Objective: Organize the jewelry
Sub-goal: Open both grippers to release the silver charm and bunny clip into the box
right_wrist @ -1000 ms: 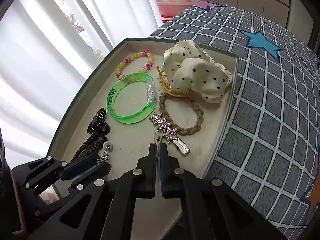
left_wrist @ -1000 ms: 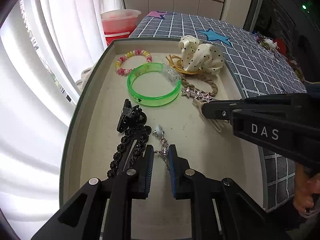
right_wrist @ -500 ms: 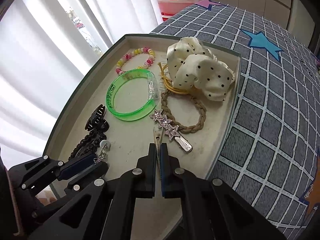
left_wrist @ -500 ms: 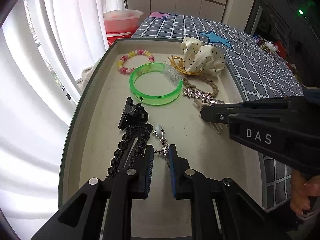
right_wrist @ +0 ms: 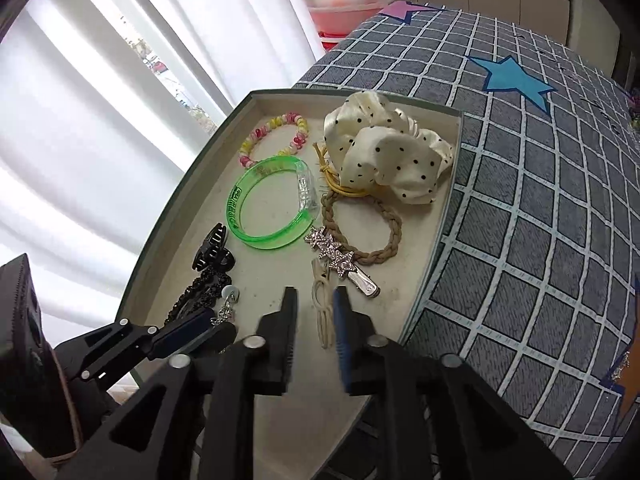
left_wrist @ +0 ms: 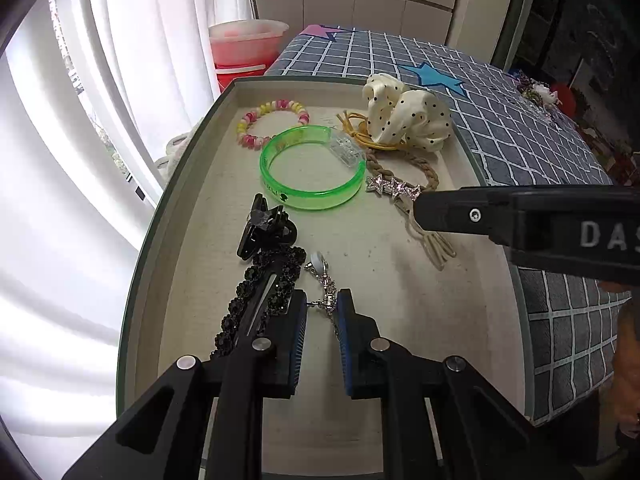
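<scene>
In the left wrist view the right tool (left_wrist: 420,212) covers the near end of the star hair clip (left_wrist: 394,188) and part of the cream hair tie (left_wrist: 434,246), and the picture's right edge cuts off its lettering. The left tool (left_wrist: 321,312) hides the black beaded clip's (left_wrist: 264,288) lower end. The right tool's fingers (right_wrist: 290,312) are motion-blurred in the right wrist view.
</scene>
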Demonstrator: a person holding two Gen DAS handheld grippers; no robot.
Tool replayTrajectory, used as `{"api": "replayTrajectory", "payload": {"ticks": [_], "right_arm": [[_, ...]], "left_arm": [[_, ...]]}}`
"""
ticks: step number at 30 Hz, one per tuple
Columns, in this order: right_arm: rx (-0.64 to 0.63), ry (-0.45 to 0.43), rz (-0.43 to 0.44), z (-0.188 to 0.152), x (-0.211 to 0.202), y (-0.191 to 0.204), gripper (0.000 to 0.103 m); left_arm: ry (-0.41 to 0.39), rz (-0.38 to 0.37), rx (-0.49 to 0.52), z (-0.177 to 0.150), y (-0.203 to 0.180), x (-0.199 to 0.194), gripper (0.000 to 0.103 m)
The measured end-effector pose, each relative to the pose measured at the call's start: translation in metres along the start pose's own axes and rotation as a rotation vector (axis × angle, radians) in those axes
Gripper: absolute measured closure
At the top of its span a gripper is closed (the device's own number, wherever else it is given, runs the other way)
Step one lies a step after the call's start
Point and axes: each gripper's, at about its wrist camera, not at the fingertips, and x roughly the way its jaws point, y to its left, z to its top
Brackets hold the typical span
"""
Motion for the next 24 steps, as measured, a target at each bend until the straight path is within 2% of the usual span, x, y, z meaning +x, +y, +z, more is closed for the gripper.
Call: {"api": "replayTrajectory", "payload": {"ticks": [1, 13, 24], "right_arm": [[-0.001, -0.008, -0.003, 0.0, -0.003, 0.0, 0.05], [0.016, -0.059, -0.05, -0.005, -0.029, -0.004, 0.05], [0.07, -0.092, -0.052, -0.023, -0.055, -0.022, 0.05]], "left_arm": [[0.0, 0.001, 0.0, 0.0, 0.0, 0.0, 0.08], [0.008, 0.03, -0.017, 0.0, -0.002, 0.001, 0.08], [0.006, 0.058, -0.013, 0.002, -0.006, -0.001, 0.08]]}}
